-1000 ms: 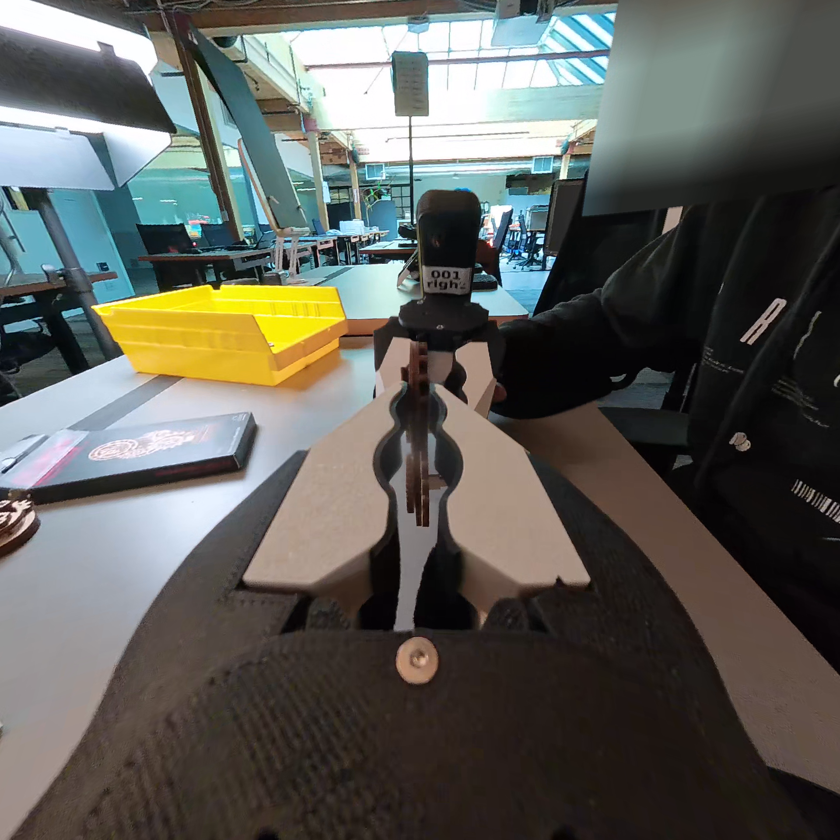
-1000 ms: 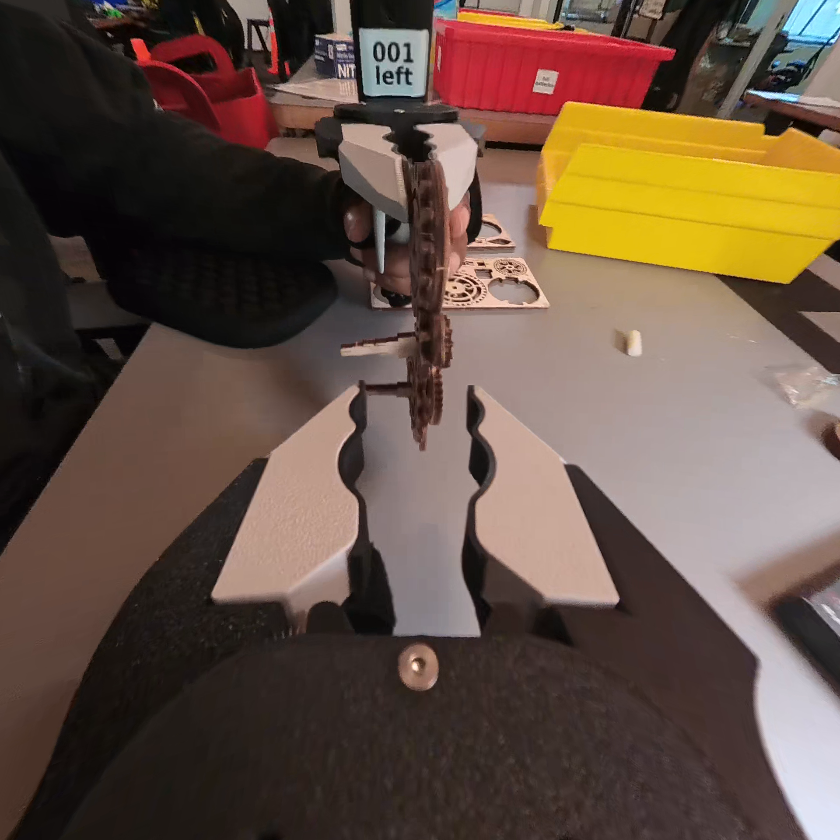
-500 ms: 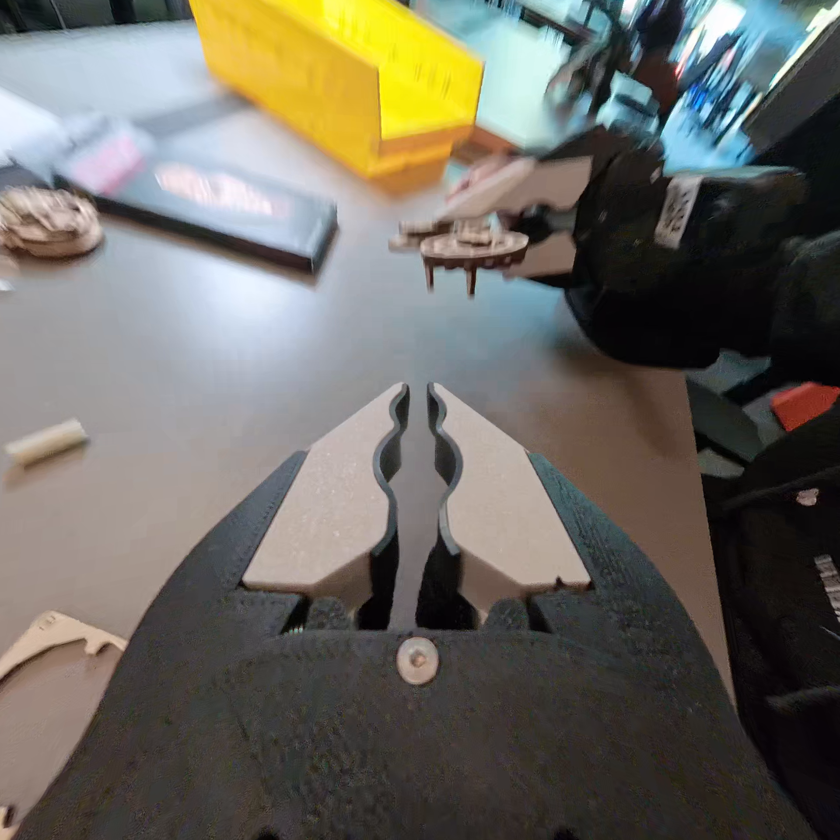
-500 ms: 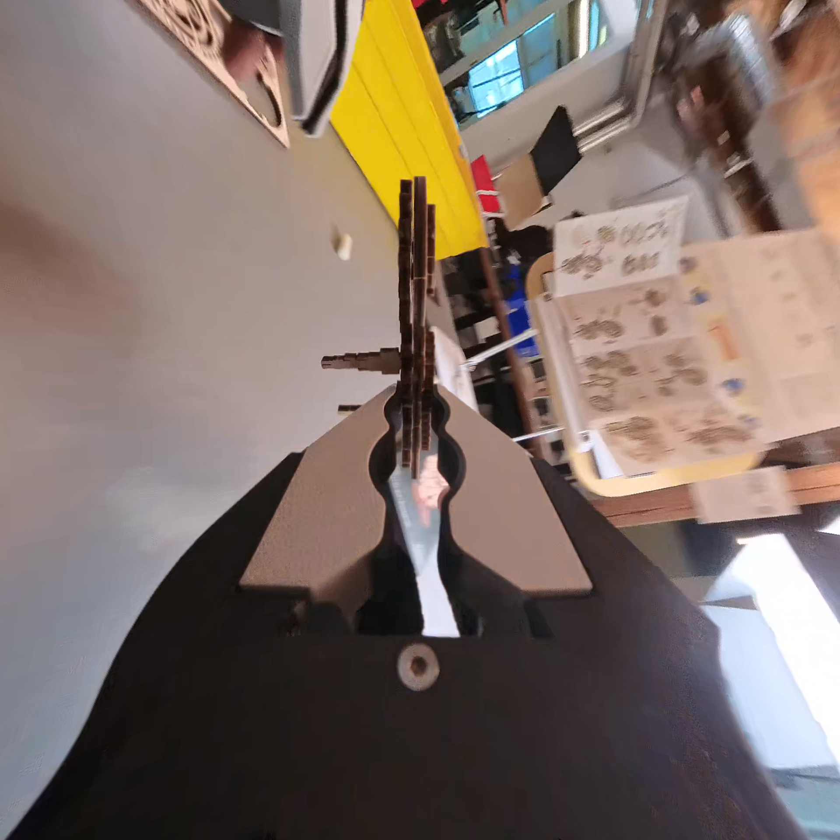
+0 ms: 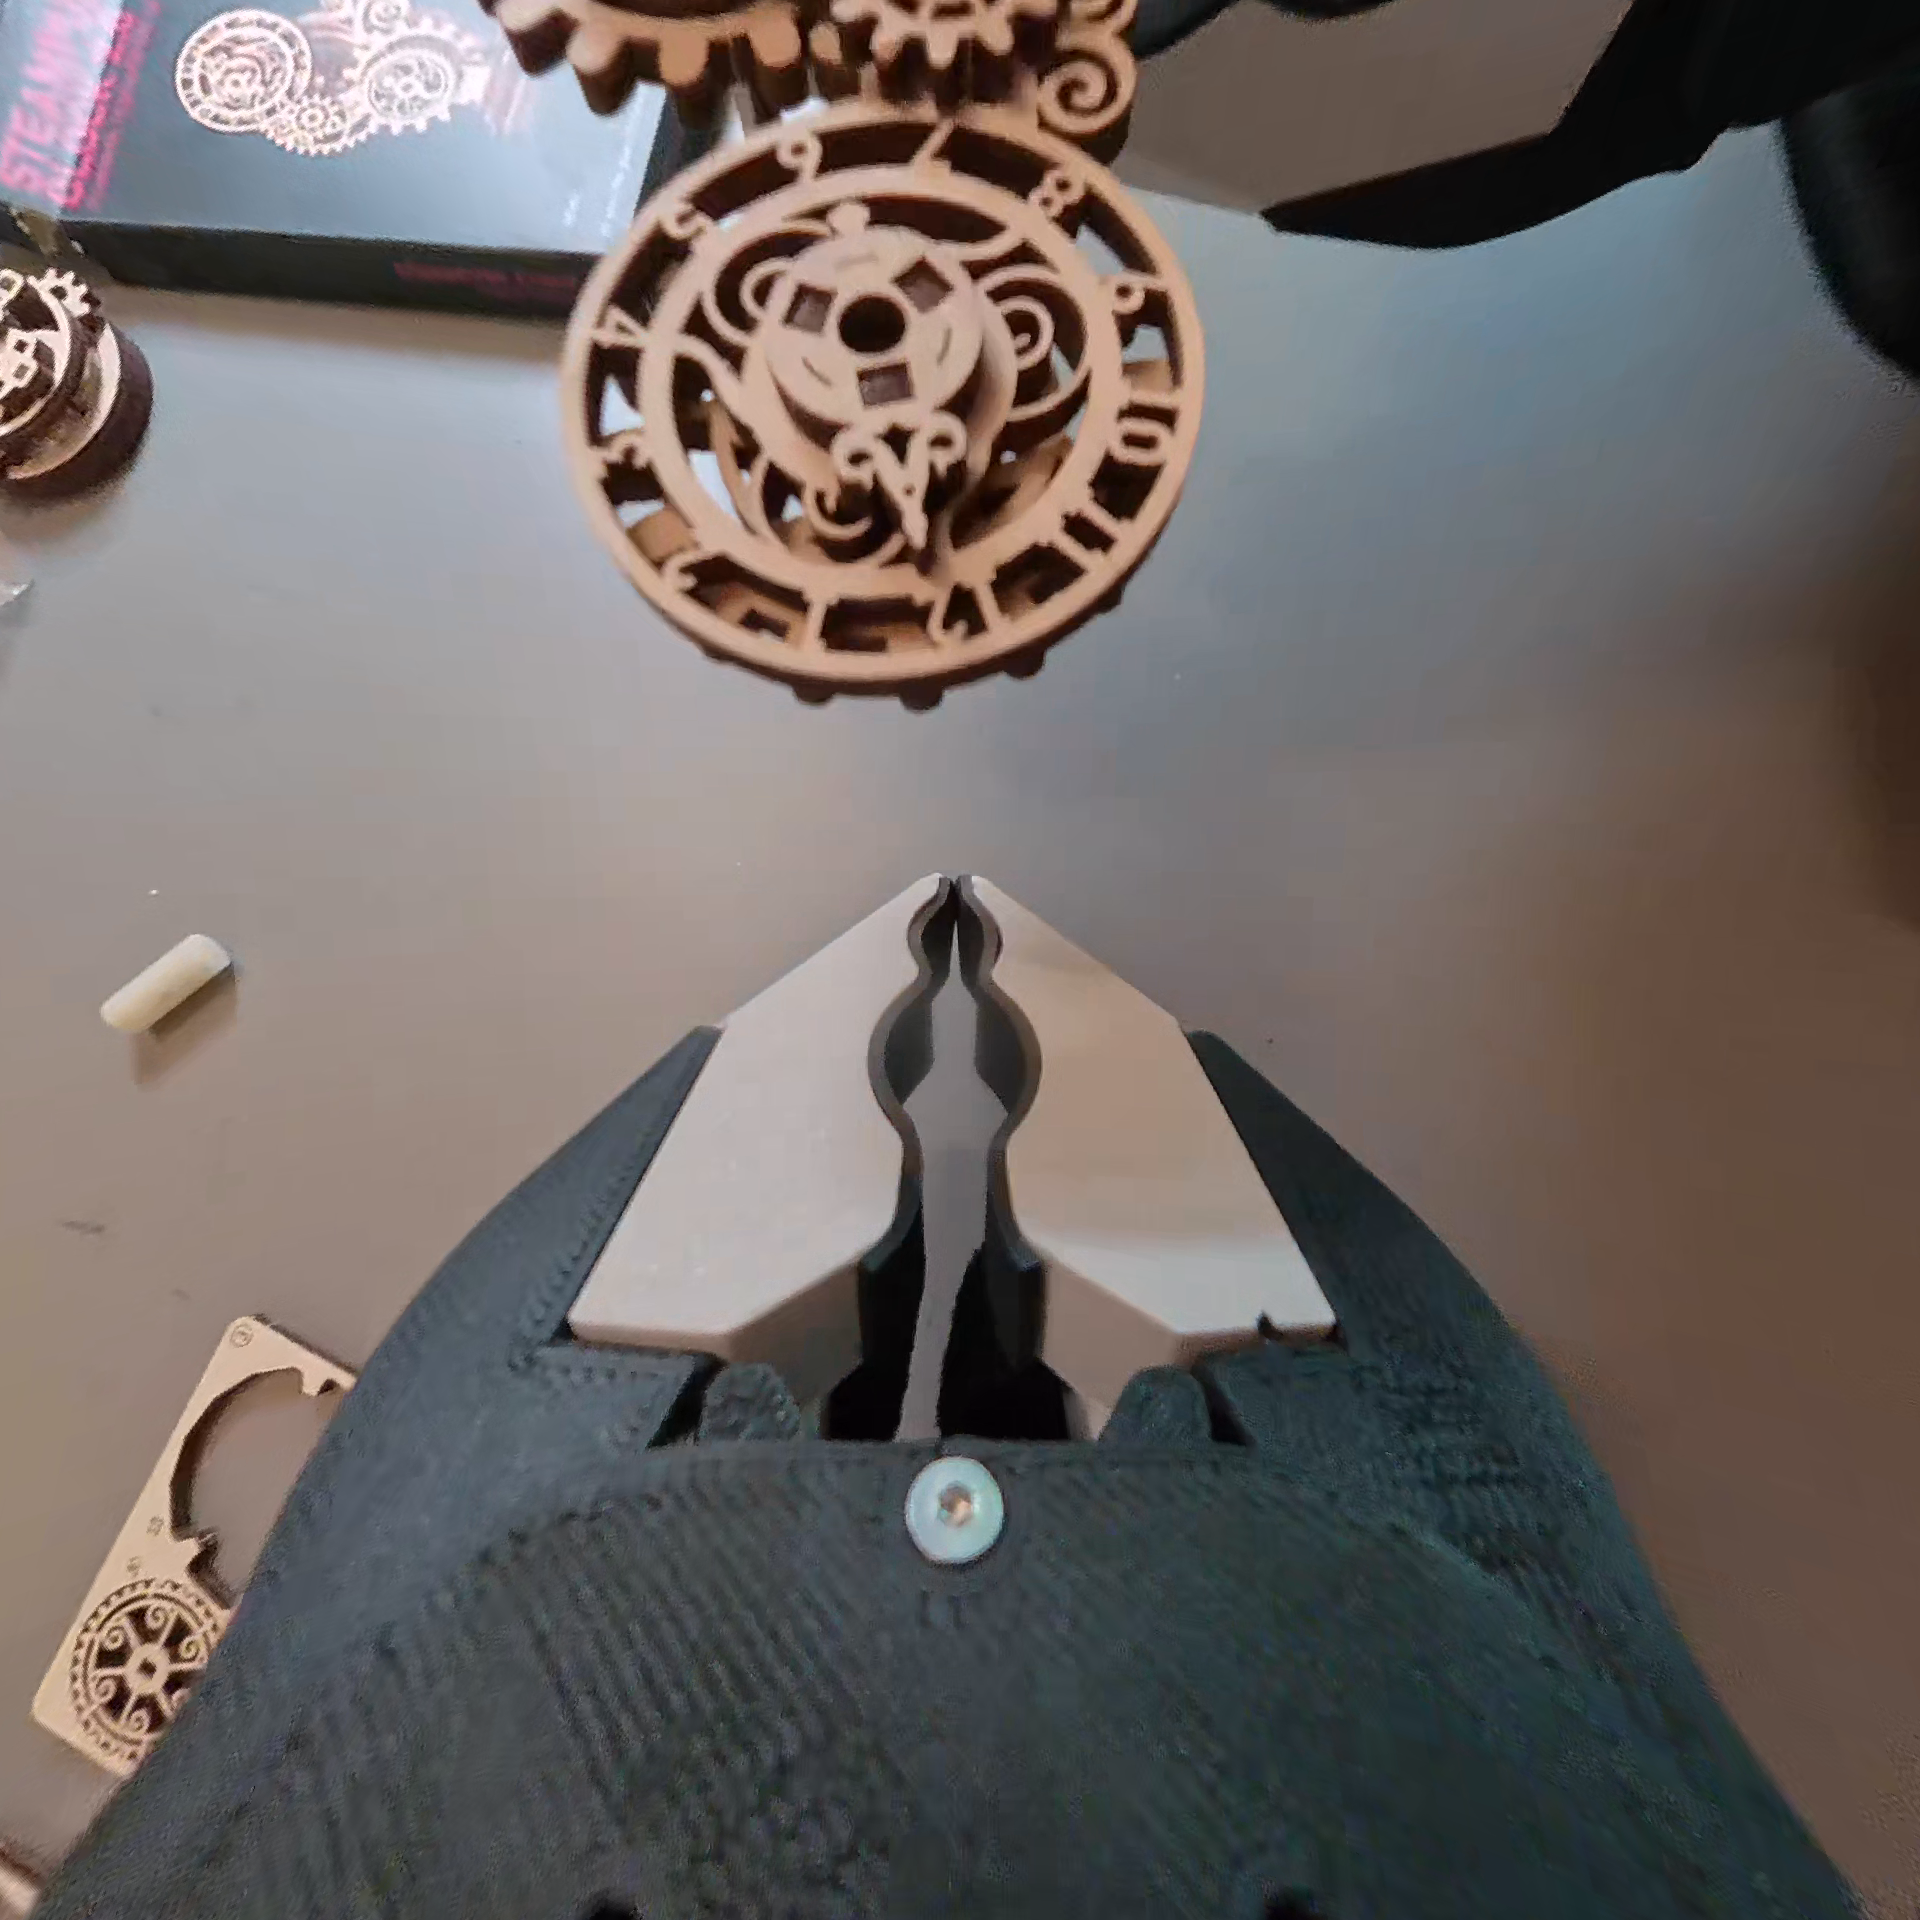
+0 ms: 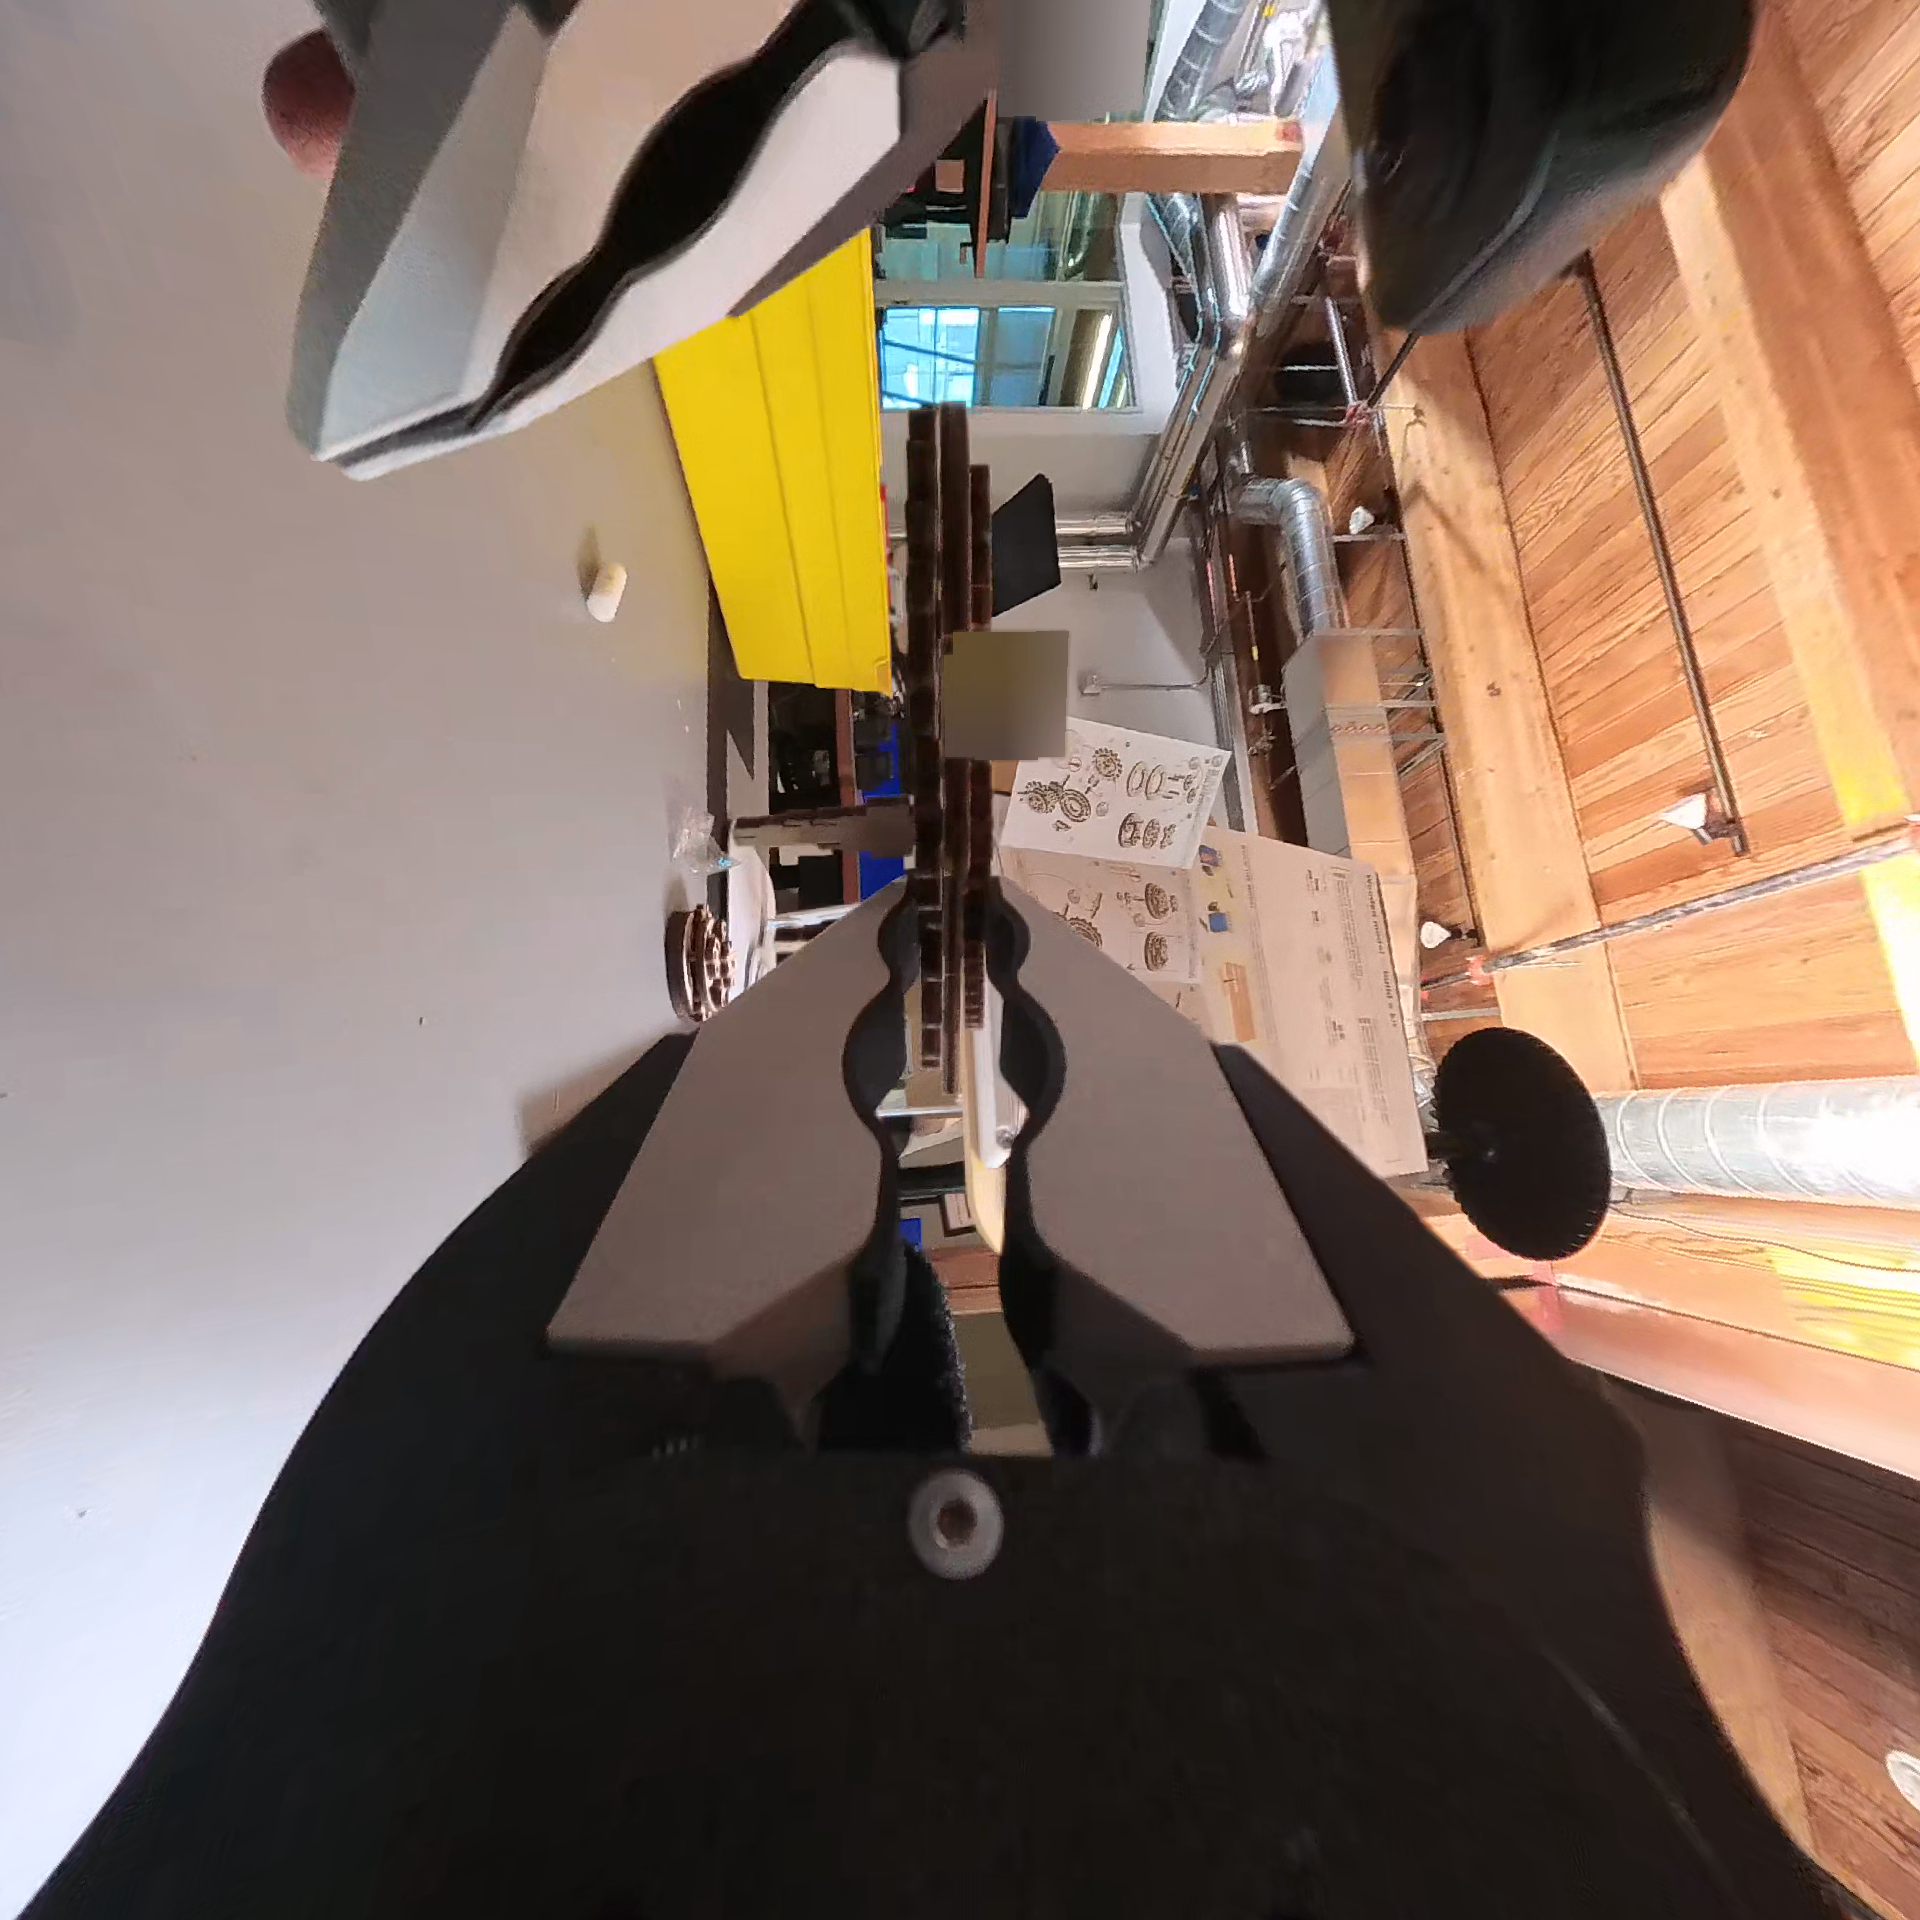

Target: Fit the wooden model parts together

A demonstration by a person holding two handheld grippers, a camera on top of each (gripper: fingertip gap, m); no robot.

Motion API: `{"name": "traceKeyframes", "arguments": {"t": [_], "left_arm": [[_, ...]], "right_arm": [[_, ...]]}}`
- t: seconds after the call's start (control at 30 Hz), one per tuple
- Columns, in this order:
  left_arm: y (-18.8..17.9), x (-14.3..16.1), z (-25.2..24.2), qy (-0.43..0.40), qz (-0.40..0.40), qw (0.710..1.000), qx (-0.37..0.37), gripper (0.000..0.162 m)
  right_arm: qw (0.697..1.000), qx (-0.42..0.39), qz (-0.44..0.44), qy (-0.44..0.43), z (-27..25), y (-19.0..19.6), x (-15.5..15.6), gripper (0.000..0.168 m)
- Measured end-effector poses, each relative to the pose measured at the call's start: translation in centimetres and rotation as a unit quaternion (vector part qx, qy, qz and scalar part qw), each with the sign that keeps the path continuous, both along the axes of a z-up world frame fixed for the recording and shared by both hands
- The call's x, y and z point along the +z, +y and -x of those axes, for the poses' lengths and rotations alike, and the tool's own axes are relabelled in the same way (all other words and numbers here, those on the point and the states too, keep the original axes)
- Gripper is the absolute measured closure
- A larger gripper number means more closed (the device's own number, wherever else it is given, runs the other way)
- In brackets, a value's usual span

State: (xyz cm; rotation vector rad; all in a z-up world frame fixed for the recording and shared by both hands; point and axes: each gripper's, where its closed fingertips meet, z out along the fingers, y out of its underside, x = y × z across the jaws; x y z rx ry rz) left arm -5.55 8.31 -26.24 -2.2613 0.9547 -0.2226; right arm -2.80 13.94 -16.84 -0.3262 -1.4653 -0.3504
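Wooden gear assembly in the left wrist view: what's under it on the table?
Bare grey table lies under the wooden gear assembly, held up by the right gripper. Its top edge overlaps a black box; anything directly behind the disc is hidden.

Pale tan wooden dial assembly [image 5: 883, 405] with dark scorched edges, cut through in scrolls and a numeral ring. Left tongs [image 5: 957, 894]: light grey fingers [image 5: 790, 1132], black textured body. Matte grey table [image 5: 1455, 727]. Black box [image 5: 343, 135] with tan gear print. Bright yellow bin [image 6: 790, 488].
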Motion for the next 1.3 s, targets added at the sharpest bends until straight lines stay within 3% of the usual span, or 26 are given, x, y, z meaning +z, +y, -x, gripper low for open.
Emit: {"name": "traceKeyframes", "arguments": {"t": [0.03, 0.83, 1.07, 1.2, 1.3], "left_arm": [[0.1, -0.3, 0.0, 0.011, -0.001, 1.0, 0.002, 0.162], [1.4, -1.6, 0.8, 0.069, -0.018, 0.997, 0.031, 0.162], [1.6, -1.5, 0.9, 0.073, -0.022, 0.996, 0.035, 0.162], [1.6, -1.2, 0.8, 0.072, -0.027, 0.996, 0.036, 0.162], [1.7, -1.0, 0.8, 0.07, -0.029, 0.996, 0.039, 0.162]], "right_arm": [[1.0, 0.001, -0.002, 0.002, 0.1, -0.1, 0.1, 0.158], [1.0, -0.003, 0.014, 0.009, 0.6, -0.4, -0.3, 0.159], [0.988, 0.025, 0.147, 0.044, 0.7, -0.6, -0.4, 0.159], [0.955, 0.054, 0.284, 0.069, 1.0, -0.8, -1.2, 0.158], [0.936, 0.065, 0.337, 0.074, 1.3, -1.0, -1.4, 0.158]]}}
